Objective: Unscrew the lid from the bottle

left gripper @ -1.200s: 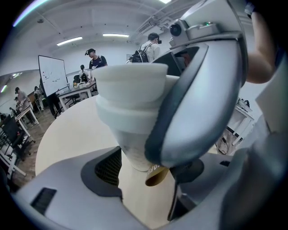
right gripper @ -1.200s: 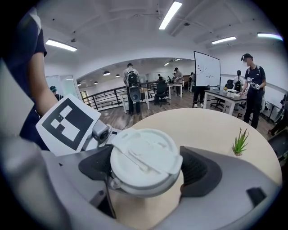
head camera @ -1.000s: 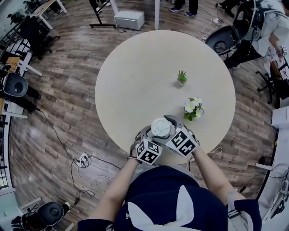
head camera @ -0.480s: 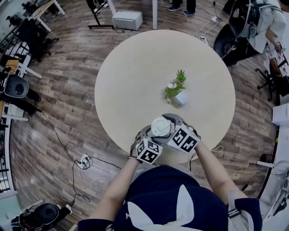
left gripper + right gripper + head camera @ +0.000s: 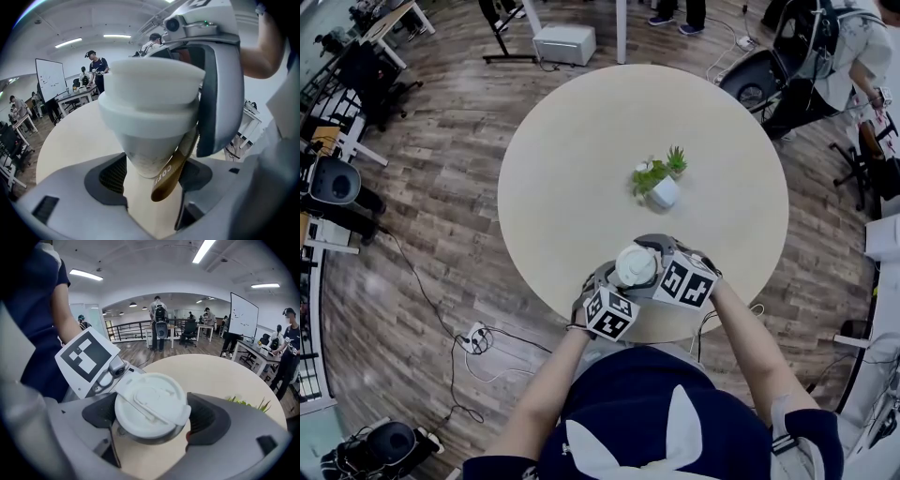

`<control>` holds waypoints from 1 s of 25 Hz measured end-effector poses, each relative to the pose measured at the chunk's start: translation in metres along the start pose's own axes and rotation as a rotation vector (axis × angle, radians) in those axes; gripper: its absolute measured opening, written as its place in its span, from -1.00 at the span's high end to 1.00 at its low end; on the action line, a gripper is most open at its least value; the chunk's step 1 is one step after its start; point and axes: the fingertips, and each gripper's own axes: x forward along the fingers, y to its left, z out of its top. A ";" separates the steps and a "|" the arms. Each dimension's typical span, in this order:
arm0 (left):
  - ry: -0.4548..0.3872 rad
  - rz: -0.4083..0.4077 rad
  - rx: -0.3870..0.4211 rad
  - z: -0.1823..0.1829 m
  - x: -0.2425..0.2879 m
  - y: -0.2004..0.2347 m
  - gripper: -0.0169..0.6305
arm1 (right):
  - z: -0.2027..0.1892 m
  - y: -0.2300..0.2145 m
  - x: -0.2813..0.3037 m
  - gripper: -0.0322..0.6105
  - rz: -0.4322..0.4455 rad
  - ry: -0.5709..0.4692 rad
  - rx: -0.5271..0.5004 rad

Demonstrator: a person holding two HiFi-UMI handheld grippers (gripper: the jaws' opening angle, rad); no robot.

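Item: tapered pale bottle with brown strap, capped by flat white plastic lid.
Location: held over the near edge of the round beige table, between both grippers.
Left gripper: clenched on the bottle's lower body, one pad on each side.
Right gripper: jaws closed against the lid's rim, left and right.
Also present: green plant in a white pot mid-table, with a smaller green plant just beyond.
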 end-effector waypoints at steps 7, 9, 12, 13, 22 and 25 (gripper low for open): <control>-0.002 -0.001 0.004 -0.001 0.001 0.001 -0.03 | 0.003 0.004 -0.001 -0.51 0.050 0.029 -0.075; -0.002 -0.003 0.007 -0.001 0.001 0.000 -0.03 | 0.004 0.005 -0.002 -0.51 0.056 0.026 -0.086; -0.002 -0.006 0.006 -0.001 0.001 0.001 -0.03 | 0.007 0.006 -0.003 -0.51 0.066 0.037 -0.101; -0.002 -0.006 0.006 -0.001 0.002 0.002 -0.03 | 0.007 0.006 -0.002 -0.51 0.068 0.042 -0.104; -0.002 -0.005 0.010 0.000 0.001 0.002 -0.03 | 0.010 0.001 -0.007 -0.51 0.041 0.030 -0.057; -0.003 -0.004 0.010 0.001 0.001 0.001 -0.03 | 0.010 0.000 -0.009 -0.51 0.030 0.013 -0.041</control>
